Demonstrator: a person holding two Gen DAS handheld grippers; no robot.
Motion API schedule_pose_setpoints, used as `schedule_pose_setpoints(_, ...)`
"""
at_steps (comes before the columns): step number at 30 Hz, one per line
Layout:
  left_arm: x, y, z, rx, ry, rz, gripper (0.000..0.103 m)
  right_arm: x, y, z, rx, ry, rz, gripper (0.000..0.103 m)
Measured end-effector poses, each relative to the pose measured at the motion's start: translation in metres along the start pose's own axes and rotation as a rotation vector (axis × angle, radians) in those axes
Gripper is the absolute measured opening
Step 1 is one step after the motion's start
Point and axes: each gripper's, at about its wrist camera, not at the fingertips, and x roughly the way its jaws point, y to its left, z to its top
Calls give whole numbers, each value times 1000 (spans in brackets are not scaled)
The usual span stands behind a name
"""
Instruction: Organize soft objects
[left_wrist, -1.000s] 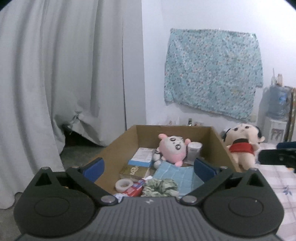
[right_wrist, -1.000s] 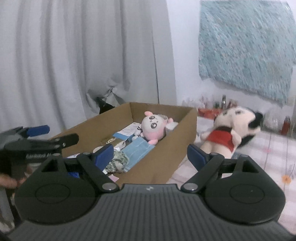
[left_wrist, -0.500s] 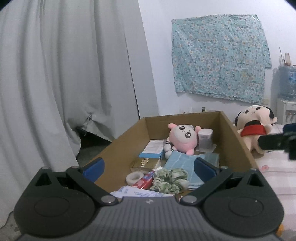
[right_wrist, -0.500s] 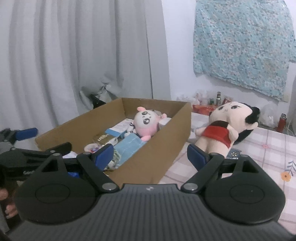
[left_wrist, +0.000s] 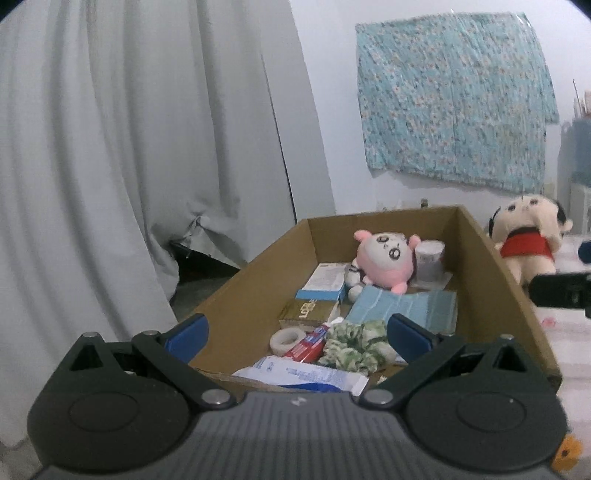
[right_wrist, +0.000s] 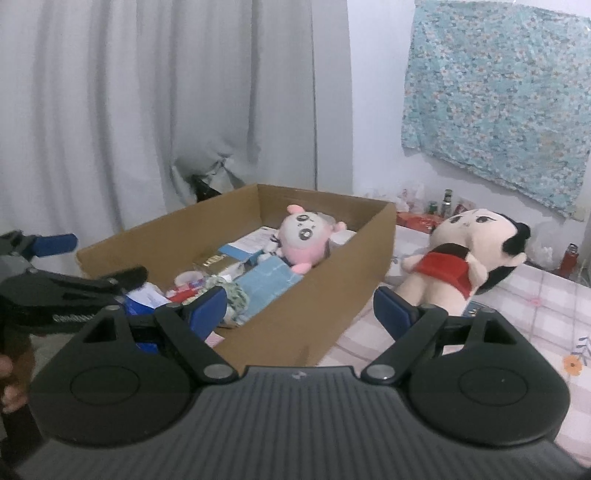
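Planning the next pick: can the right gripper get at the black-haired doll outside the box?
Probably yes. The right gripper is open, and the black-haired doll lies uncovered on the checked cloth beside the cardboard box.

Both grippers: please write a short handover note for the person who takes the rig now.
Left gripper: open, empty, above the near end of the brown cardboard box.
Right gripper: open, empty, over the box's right wall.
In the box: pink round plush toy, green-white fabric scrunchie, folded light-blue cloth, among small packages.
Outside: big black-haired doll in red top, lying on the checked sheet.
Nothing gripped yet; the doll probably still needs organizing.
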Motion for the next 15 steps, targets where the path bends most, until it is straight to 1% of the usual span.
schedule_pose_setpoints(3,-1,-6,-2,45,-6,4,103,3,4,-1,-14,4,8,87)
schedule_pose_setpoints(6,-4,-5,-3,47,-14,-7,103,5,7,-3,-39,13,-4,87)
schedule_pose_setpoints(8,-4,-5,-4,46,-9,-6,103,4,6,-2,-31,9,5,87)
schedule_pose_setpoints(12,2,-5,-4,55,45,-7,103,1,8,-1,-38,2,18,87)
schedule_pose_setpoints(15,-1,2,-7,35,49,-15,103,-1,9,-3,-50,2,12,87)
